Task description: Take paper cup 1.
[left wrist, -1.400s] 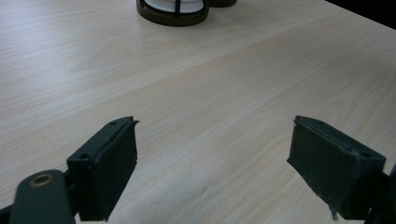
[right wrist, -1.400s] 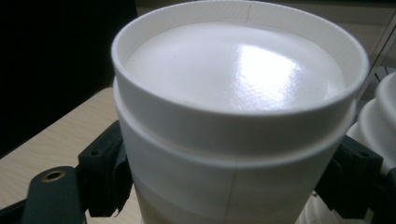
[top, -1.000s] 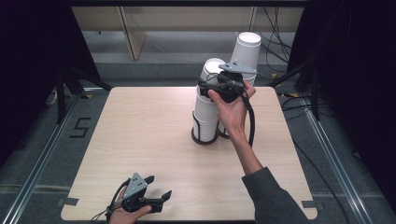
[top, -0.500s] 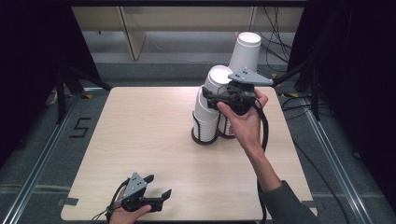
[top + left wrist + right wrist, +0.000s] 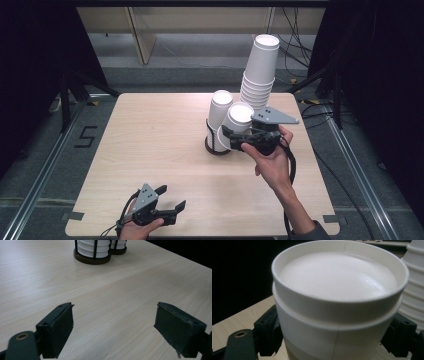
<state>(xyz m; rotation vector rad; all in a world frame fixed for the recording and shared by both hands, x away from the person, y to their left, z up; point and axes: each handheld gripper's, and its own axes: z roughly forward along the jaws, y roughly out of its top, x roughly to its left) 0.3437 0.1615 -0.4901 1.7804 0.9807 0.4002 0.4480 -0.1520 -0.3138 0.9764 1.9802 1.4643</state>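
Cups are the work here — white paper cups, upside down, stacked on a light wooden table (image 5: 150, 150). In the high view the right gripper (image 5: 235, 139) sits over the middle of the table with its jaws clamped on the sides of a short stack of cups (image 5: 239, 122), which is lifted and tilted toward the camera. The right gripper view shows this stack (image 5: 339, 302) close up: two nested cups, bottom up, with one black jaw pressed on each side. Just behind it another stack (image 5: 219, 120) stands in a dark round holder (image 5: 216, 148), and a tall leaning stack (image 5: 260, 70) rises to the right. The left gripper (image 5: 171, 198) rests at the near edge of the table, well apart from the cups — its jaws stand wide apart and hold nothing.
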